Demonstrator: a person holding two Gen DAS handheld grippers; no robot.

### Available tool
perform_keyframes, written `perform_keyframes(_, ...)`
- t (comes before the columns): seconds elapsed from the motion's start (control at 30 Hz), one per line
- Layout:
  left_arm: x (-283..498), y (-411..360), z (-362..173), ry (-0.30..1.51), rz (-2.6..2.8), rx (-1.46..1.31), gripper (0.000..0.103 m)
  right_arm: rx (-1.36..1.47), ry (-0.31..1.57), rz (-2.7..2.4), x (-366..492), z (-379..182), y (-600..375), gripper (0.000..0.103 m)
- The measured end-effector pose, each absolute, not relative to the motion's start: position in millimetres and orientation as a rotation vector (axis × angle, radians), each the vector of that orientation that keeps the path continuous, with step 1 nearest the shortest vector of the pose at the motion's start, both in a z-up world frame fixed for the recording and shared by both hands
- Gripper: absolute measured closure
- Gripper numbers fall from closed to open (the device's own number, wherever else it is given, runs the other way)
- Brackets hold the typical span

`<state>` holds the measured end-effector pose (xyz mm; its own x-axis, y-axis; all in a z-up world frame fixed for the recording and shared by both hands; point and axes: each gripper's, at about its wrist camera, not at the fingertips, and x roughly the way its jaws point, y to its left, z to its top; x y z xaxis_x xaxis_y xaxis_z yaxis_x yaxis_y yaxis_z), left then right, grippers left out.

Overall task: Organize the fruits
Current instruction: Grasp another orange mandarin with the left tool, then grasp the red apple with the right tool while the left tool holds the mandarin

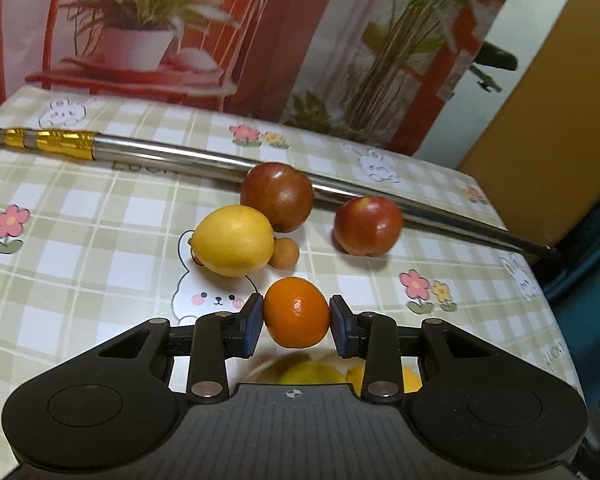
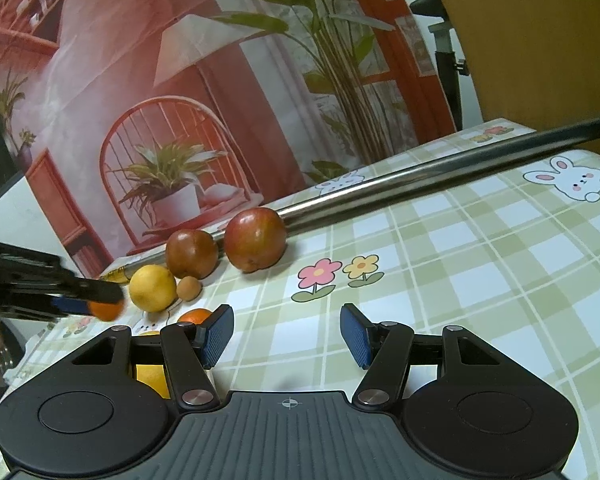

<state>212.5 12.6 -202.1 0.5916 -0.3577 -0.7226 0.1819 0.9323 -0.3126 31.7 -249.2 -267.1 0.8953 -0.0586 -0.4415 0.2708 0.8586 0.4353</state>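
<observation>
Now your left gripper [image 1: 296,316] holds the orange [image 1: 296,312] at its middle; it is soft, squeeze gently. Right gripper [image 2: 287,336] is wide, empty.

- A tabletop [image 1: 80,216] under a green-and-white checked cloth printed with rabbits and flowers.
- A long steel rod [image 1: 204,158] with a gold end lies across the far side.
- Two red apples rest by the rod: one [image 1: 277,195] touching it, the other [image 1: 367,226] just beside it.
- A yellow lemon [image 1: 233,241] sits in front, a small brown fruit [image 1: 284,253] touching it.
</observation>
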Motion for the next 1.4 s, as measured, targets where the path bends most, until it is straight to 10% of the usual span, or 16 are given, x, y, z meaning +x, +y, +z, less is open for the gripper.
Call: perform_keyframes(1.4, 124.8, 81.4, -178.4, 0.722, -0.294, -0.275, 0.065, 0.317, 0.587, -0.103, 173.0, -204.9, -268.2, 0.048)
